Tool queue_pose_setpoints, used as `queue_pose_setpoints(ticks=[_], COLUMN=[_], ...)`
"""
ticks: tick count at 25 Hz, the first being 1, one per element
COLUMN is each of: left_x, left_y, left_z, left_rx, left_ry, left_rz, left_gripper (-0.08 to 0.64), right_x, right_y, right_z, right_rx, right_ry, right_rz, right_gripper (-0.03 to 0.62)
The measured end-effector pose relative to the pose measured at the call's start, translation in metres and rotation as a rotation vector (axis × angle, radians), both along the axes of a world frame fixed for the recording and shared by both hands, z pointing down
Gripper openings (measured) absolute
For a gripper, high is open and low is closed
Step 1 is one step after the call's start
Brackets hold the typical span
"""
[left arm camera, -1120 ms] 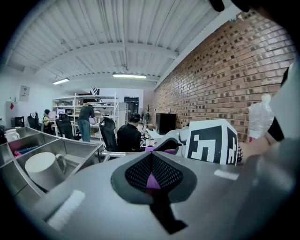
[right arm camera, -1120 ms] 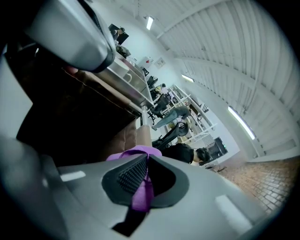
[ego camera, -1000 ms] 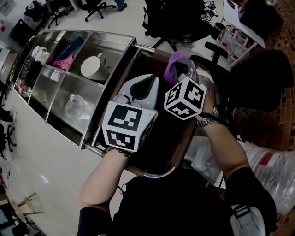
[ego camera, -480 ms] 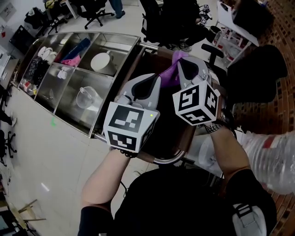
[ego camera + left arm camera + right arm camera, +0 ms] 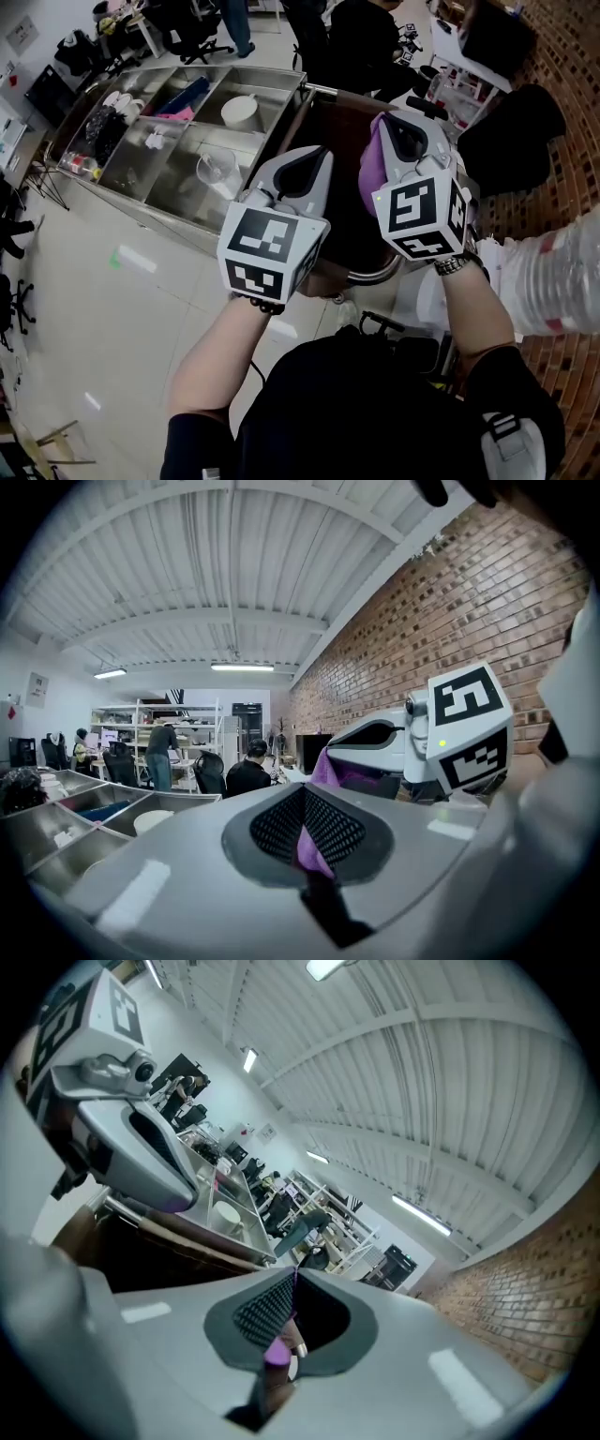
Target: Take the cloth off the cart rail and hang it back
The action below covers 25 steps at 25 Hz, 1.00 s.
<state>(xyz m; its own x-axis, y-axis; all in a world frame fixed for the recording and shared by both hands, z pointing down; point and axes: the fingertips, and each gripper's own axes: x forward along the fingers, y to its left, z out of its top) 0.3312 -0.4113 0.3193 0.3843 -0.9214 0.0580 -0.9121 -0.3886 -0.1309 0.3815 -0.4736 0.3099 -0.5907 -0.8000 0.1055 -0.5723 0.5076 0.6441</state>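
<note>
I judge the first half done: the soft purple cloth [image 5: 372,173] is off the cart and up in the air, strung between my two tools. The left tongs [image 5: 302,155] are clenched on one corner of it, with a purple sliver showing between the ribbed pads in the left gripper view. The right tongs [image 5: 392,122] are clenched on another part, with a purple scrap pinched in their throat. Most of the fabric bunches just left of the right tongs, above the dark brown tray.

What's left is the hanging. I expect to bring both tools down and towards me, carry the cloth over the curved chrome tube rail [image 5: 375,275] at the near end, and let go only once it drapes on both sides. The cloth is slack, so I'd keep the two grips apart to stop it folding on itself.

The stainless steel surface [image 5: 169,217] lies to the left, split into bins. A white bowl [image 5: 242,110] sits in a far one and a clear glass jug [image 5: 217,169] in a nearer one. A red brick wall [image 5: 562,56] runs along the right. Pale floor [image 5: 94,309] spreads to the left, and office chairs and a seated person [image 5: 248,772] are at the far end.
</note>
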Motion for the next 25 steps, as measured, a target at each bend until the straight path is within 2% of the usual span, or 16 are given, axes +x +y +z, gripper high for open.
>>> queue_pose_setpoints(ticks=[10,19,20,23,25], left_x=[-0.014,-0.016,-0.014,-0.008,-0.003], left_y=[0.129,0.206,0.211,0.222,0.226], left_z=[-0.036,-0.054,-0.057,-0.068,-0.076], left_rx=[0.073,0.117,0.12,0.127,0.139], left_ry=[0.0,0.02,0.023,0.047,0.061], left_rz=[0.064,0.148,0.155,0.167,0.17], left_gripper=[-0.005,-0.005,-0.005,-0.005,-0.005], right_x=[-0.004,-0.002,0.001,0.019,0.028], right_y=[0.142,0.25,0.259,0.279,0.289], right_z=[-0.056,-0.098,-0.1,-0.089,-0.091], right_rx=[0.102,0.16,0.146,0.0,-0.026], right_ry=[-0.084,-0.21,-0.22,-0.24,-0.253], right_rz=[0.031,0.014,0.023,0.11,0.124], right_gripper=[0.006,0.006,0.006,0.006,0.006])
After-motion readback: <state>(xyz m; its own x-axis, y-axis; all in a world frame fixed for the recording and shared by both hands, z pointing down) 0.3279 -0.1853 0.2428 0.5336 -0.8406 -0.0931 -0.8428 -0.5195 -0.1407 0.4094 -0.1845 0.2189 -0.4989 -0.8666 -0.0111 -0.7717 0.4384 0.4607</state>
